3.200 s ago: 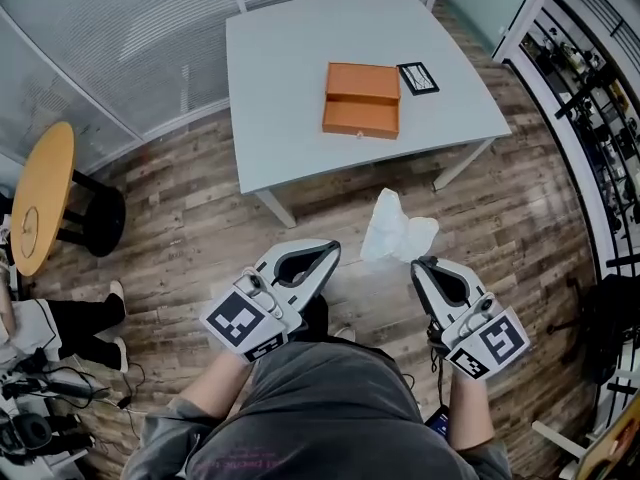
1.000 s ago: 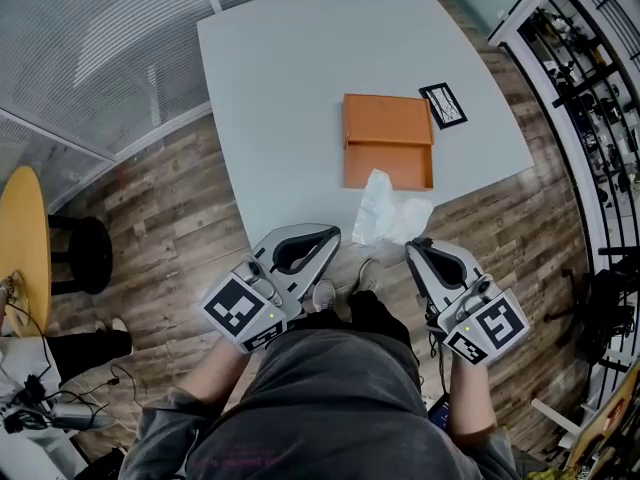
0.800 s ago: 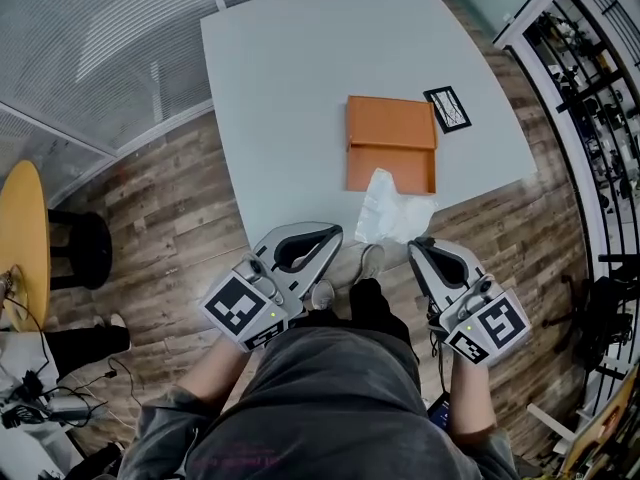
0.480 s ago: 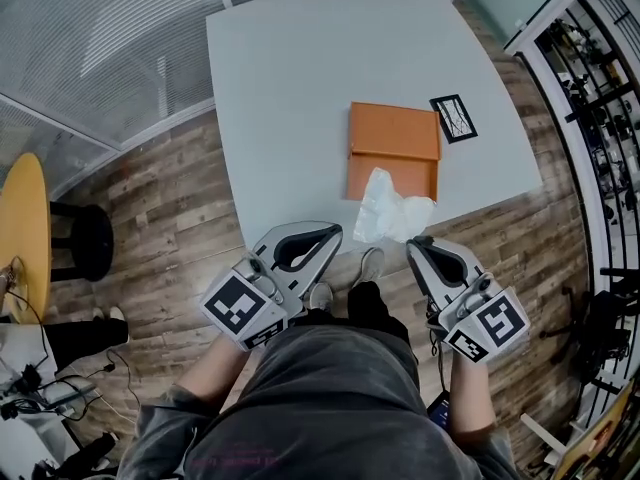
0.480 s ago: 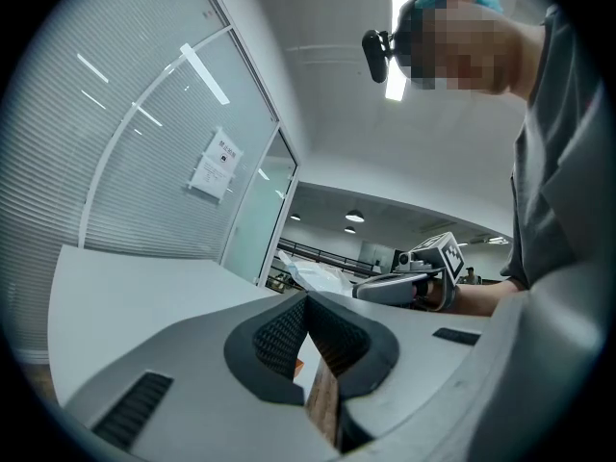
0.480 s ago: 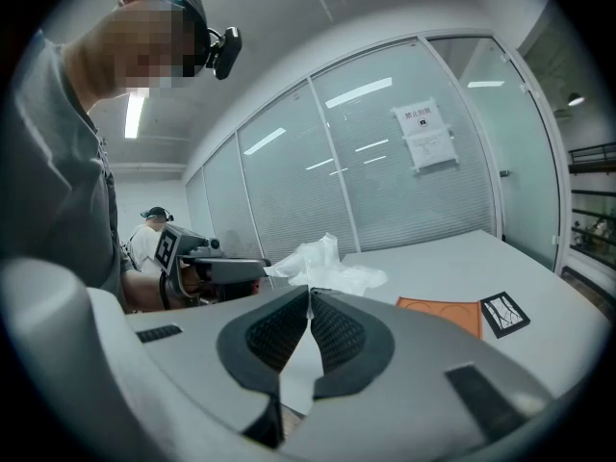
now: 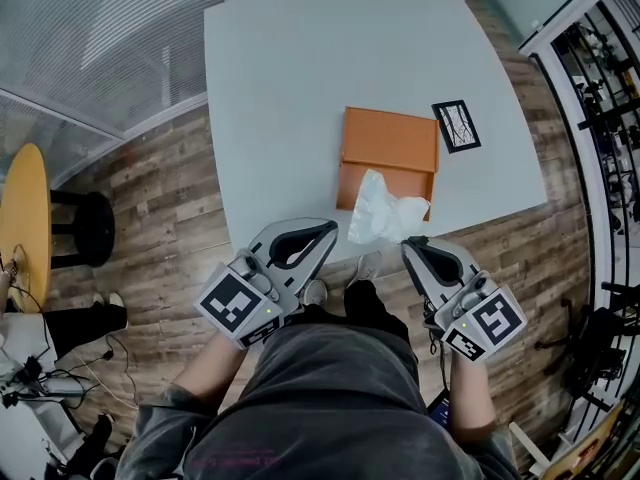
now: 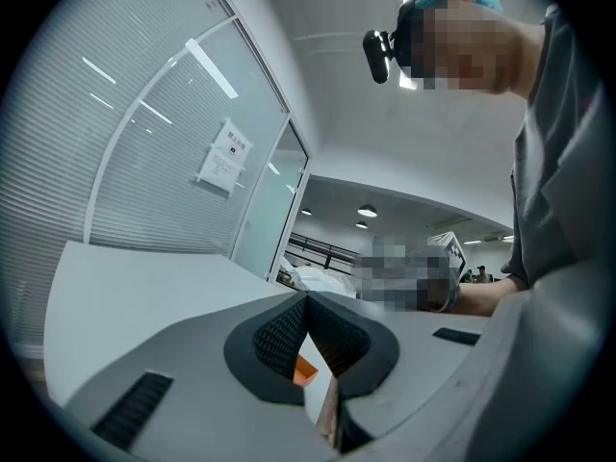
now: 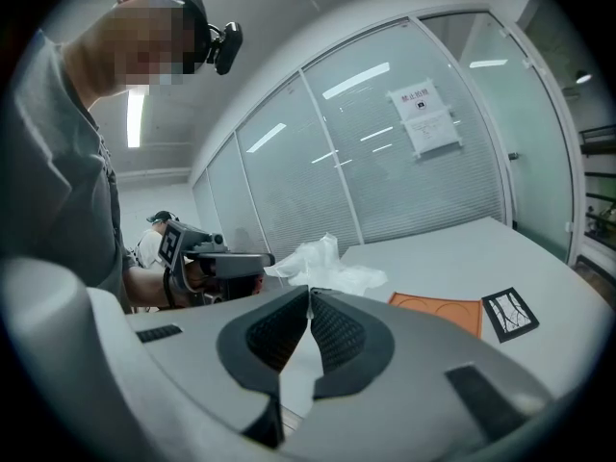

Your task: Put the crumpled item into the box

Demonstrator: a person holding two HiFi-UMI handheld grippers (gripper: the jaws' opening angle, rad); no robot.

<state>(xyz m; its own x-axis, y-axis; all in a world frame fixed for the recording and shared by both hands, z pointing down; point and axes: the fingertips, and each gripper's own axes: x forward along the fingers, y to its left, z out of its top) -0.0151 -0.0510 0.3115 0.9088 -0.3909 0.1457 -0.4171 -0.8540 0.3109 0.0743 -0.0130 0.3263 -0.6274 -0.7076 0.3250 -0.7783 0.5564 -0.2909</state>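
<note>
Right gripper view shows your right gripper [image 9: 309,294] with its jaws pressed together on a lower fold of the crumpled white translucent plastic item [image 9: 322,261], which rises above the tips. Left gripper view shows your left gripper [image 8: 308,299] with its jaws closed tip to tip and nothing between them.

In the head view the crumpled item overlaps the near part of the flat orange cardboard box [image 7: 390,140]. You cannot tell whether it touches the box. The box lies on the pale grey square table [image 7: 290,78], close to its near edge. A black-and-white marker card [image 7: 456,126] sits just beside the box's far right corner. Your left gripper is at the table's near edge, left of the item and apart from it. A round yellow side table [image 7: 22,218] stands well apart at the left.
</note>
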